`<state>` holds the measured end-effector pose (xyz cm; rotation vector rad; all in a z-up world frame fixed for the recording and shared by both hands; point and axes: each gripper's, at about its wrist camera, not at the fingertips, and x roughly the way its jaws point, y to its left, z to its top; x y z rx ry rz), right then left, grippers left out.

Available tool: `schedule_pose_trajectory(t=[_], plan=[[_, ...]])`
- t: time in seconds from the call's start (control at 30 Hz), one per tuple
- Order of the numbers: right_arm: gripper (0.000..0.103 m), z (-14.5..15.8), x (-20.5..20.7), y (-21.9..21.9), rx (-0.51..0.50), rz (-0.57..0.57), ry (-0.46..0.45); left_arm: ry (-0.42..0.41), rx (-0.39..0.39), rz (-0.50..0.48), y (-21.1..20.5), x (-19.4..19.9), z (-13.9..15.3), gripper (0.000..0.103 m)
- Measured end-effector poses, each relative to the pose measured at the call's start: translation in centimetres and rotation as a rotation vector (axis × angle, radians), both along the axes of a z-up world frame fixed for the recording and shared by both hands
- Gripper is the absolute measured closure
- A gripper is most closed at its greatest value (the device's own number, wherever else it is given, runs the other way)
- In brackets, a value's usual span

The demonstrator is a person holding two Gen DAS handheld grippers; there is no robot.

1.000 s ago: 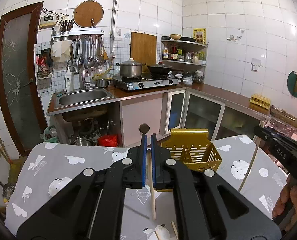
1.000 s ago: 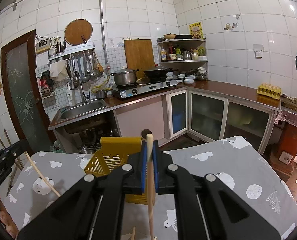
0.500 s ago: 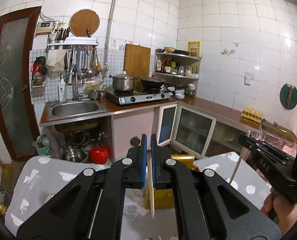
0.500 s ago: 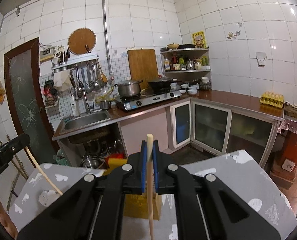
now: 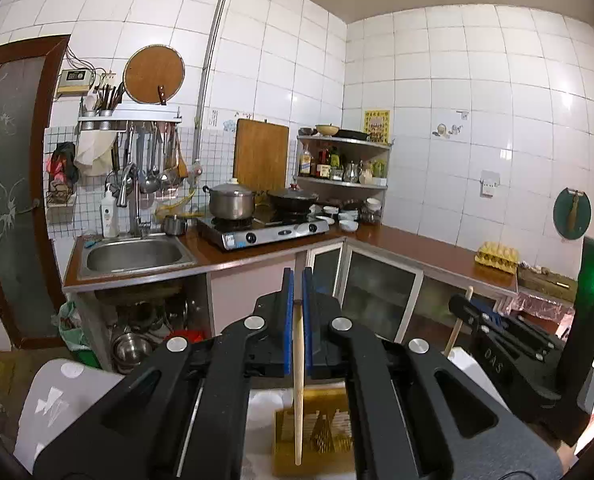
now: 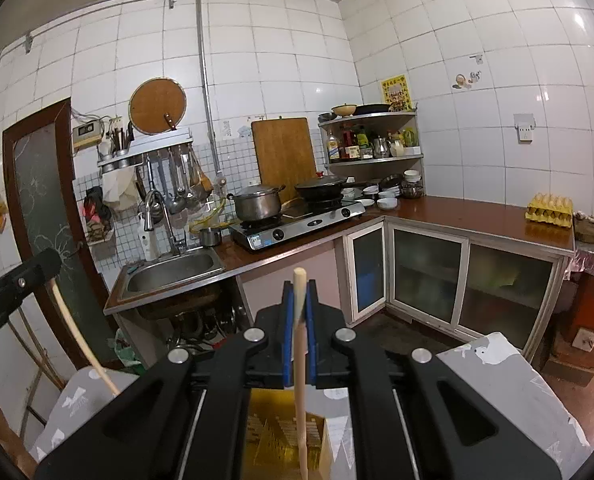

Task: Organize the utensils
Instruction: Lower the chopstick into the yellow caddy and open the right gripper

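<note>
left tool (image 5: 297, 300) clamped on chopstick (image 5: 298, 380), hanging at lower centre over yellow basket (image 5: 317, 436) | right tool (image 6: 299, 304) clamped on second chopstick (image 6: 299, 380), above basket (image 6: 281, 440) at bottom centre | change: both raised off counter (image 6: 497, 364) since a second ago, basket now lower in frame | meaning: sticks lifted clear, set to drop in basket

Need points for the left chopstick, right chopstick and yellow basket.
left chopstick (image 5: 298, 380), left wrist view, on its shaft below the blue pads.
right chopstick (image 6: 300, 360), right wrist view, on its shaft between the pads.
yellow basket (image 5: 283, 440), left wrist view, on its slotted left wall.
</note>
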<state>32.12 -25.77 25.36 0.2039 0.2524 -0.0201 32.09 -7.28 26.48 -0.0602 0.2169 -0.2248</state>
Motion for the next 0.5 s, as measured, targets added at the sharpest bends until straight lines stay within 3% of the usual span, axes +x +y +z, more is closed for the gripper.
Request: schedule_pose_trajectory(t=[0.23, 0.5], plan=[[0.097, -1.9, 3.2, -0.5, 0.028, -0.002, 0.010, 0.022, 0.006, 0.001, -1.2, 4.5, -1.9, 0.101], [0.097, -7.2, 5.9, -0.2, -0.015, -0.002, 0.051, 0.131, 0.036, 0.014, -1.5, 8.2, -9.4, 0.100]])
